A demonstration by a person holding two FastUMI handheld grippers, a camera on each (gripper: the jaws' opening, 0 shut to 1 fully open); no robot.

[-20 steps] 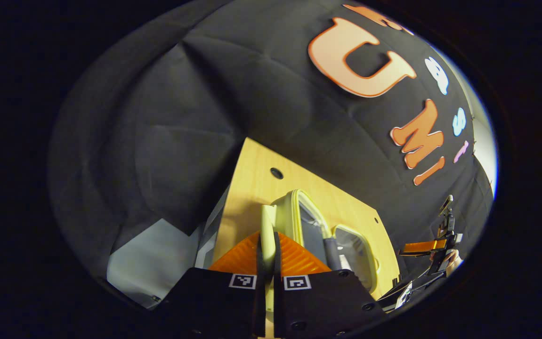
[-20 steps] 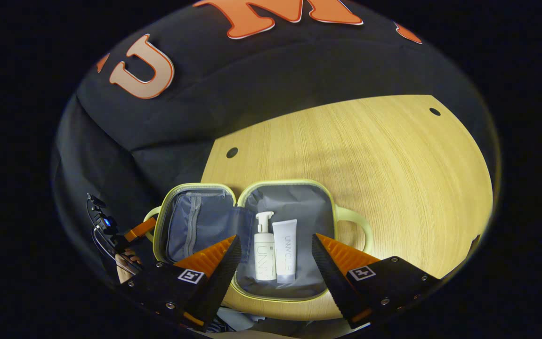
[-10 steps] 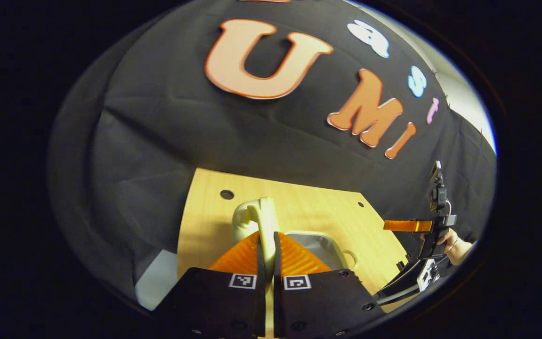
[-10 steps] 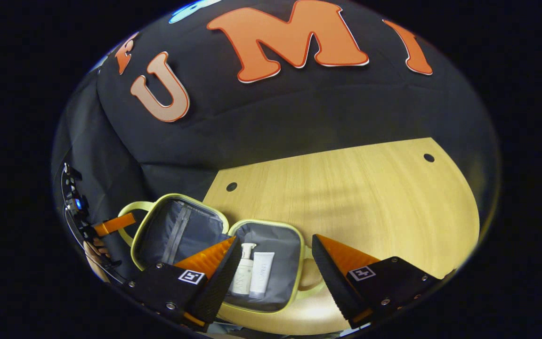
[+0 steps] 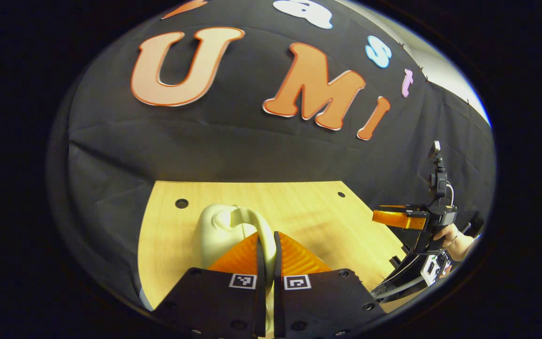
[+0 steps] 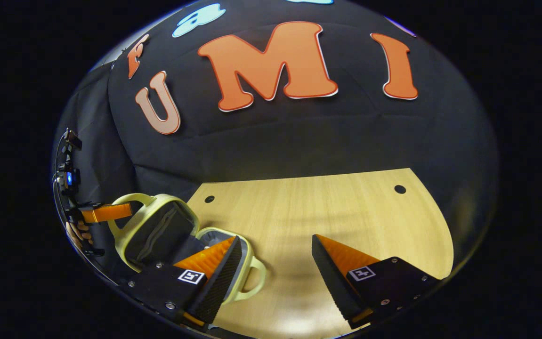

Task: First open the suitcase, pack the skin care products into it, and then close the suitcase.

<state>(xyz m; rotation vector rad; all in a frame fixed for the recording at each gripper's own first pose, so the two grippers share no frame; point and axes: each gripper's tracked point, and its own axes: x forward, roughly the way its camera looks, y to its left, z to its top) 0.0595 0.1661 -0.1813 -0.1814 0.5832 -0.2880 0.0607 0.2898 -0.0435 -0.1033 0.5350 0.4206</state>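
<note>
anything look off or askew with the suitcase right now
Nothing stands out. The pale yellow-green suitcase sits half shut on the wooden table, its grey-lined lid tilted up because the left gripper is shut on the lid's handle. The right gripper hangs open, empty.

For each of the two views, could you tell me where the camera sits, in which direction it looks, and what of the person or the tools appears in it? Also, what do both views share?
Left gripper view: rides on the left hand-held gripper, looking across the wooden table to the booth wall; its fingers are shut on the suitcase handle; the right hand-held gripper and the person's hand show farther off.
Right gripper view: rides on the right hand-held gripper, open above the table, facing the wall; the half-raised suitcase lid and the left hand-held gripper show at the left.
Shared: table, suitcase, both grippers.
</note>
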